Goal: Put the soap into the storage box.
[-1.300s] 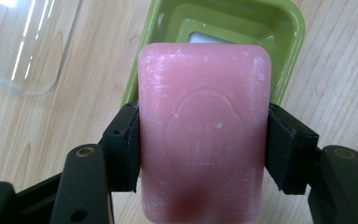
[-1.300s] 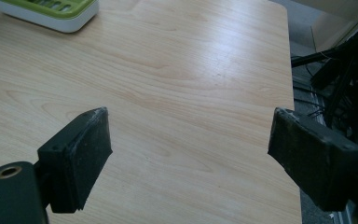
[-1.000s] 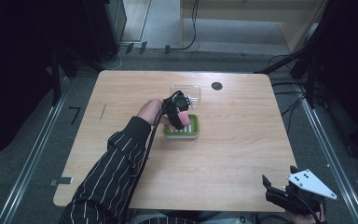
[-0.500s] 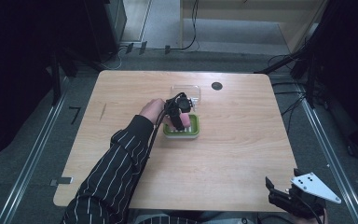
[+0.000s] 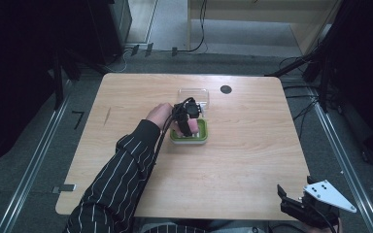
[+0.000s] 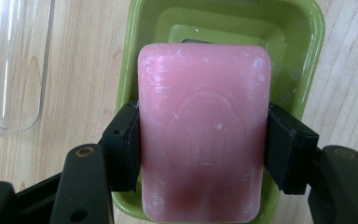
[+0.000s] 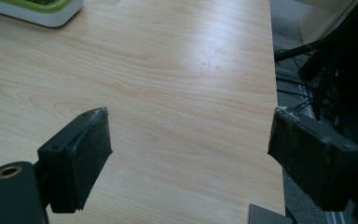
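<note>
Clear lid lies flat on the counter at far left of the left gripper view, just beside the green soap dish. Prob set aside so the dish stays open from above. Lid is cut off by the frame edge, so its full shape is unclear.

Next, the left gripper: fingers clamp the pink soap bar by its two long sides, bar held directly over the dish. Side grip keeps the broad face level w/ the tray. Can't tell if the bar's underside touches the dish or hangs just above; the bar hides the dish floor. Embossed stamp on the soap is too faint to read.

Far right, near counter edge: right gripper has fingers spread wide, nothing between, parked well apart from the dish, prob idle. In the high view its body is partly cut off at the bottom.
</note>
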